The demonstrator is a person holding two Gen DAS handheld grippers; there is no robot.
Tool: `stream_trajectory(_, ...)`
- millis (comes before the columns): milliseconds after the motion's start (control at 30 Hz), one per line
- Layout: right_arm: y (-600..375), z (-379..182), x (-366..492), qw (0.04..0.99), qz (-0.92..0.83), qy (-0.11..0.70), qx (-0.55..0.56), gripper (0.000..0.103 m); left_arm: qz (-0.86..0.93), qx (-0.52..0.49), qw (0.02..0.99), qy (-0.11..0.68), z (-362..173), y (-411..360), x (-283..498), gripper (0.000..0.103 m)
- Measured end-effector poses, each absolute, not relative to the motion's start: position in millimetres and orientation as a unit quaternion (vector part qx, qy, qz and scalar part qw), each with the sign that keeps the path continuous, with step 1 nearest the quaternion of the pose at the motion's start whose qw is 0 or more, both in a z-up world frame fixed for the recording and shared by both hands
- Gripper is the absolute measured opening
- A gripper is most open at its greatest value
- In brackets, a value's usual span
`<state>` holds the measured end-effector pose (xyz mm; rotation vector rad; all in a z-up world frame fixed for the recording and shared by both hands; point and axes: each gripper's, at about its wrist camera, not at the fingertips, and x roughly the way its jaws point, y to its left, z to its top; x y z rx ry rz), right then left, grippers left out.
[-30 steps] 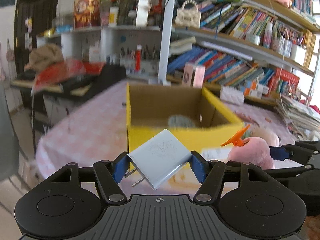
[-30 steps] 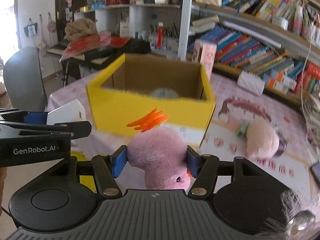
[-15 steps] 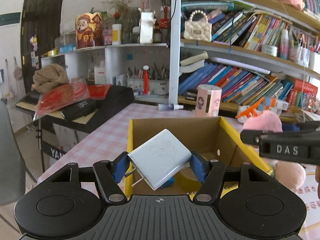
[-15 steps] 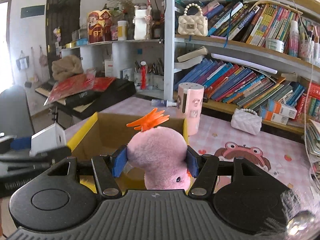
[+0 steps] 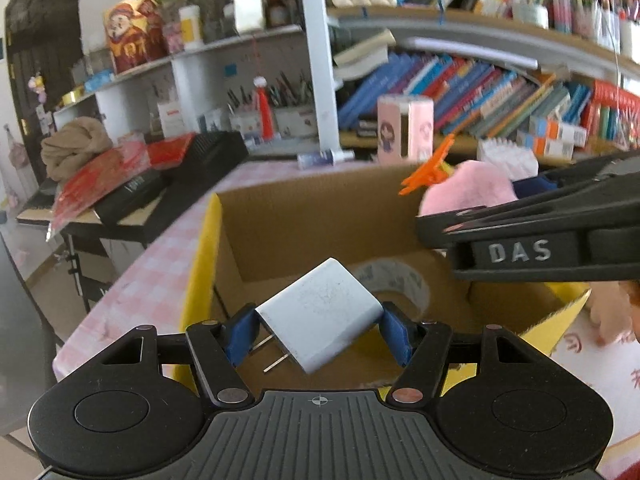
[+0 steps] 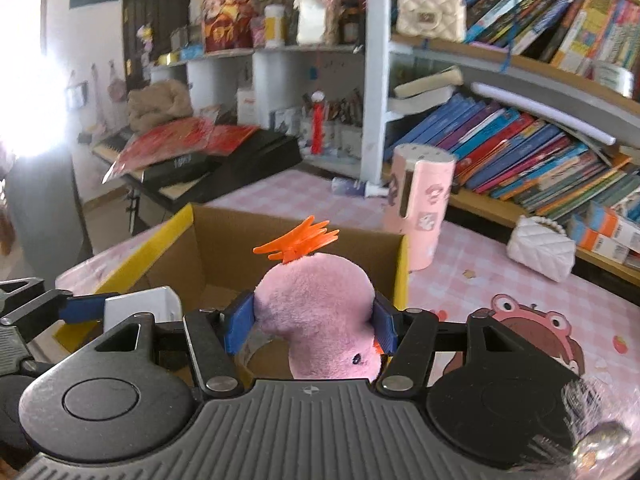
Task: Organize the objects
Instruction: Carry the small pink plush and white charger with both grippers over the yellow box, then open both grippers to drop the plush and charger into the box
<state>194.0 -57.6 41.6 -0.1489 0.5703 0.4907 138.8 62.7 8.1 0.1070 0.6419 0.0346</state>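
A white plug-in charger [image 5: 320,312] with two metal prongs is clamped between the blue pads of my left gripper [image 5: 318,330], which hangs over the open yellow cardboard box [image 5: 200,264]. My right gripper [image 6: 314,324] is shut on a pink plush toy [image 6: 320,312] with an orange clip [image 6: 298,240] on top, also above the box [image 6: 402,268]. In the left wrist view the right gripper [image 5: 560,240] crosses from the right with the plush [image 5: 468,192]. A roll of tape [image 5: 396,280] lies on the box floor. The charger [image 6: 140,304] shows at the left of the right wrist view.
The box stands on a table with a pink checked cloth [image 6: 480,264]. A pink cylindrical holder [image 6: 420,208], a white quilted purse [image 6: 540,248] and a small tube [image 6: 356,188] sit beyond it. Bookshelves [image 6: 520,152] line the back; a keyboard stand [image 6: 200,168] stands left.
Both grippers moved forward from in front of the box to above its opening, each keeping its object. The box interior and tape roll now lie directly below the charger.
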Motion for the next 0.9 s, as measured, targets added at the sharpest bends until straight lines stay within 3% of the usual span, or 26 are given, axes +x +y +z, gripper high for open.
stream_trajectory(900,-45.4,7.5,224.1,0.89,0.277,0.345,-0.114,0.058,0.029,0.018,0.94,0.339,0.8,61.1,146.7,0.068)
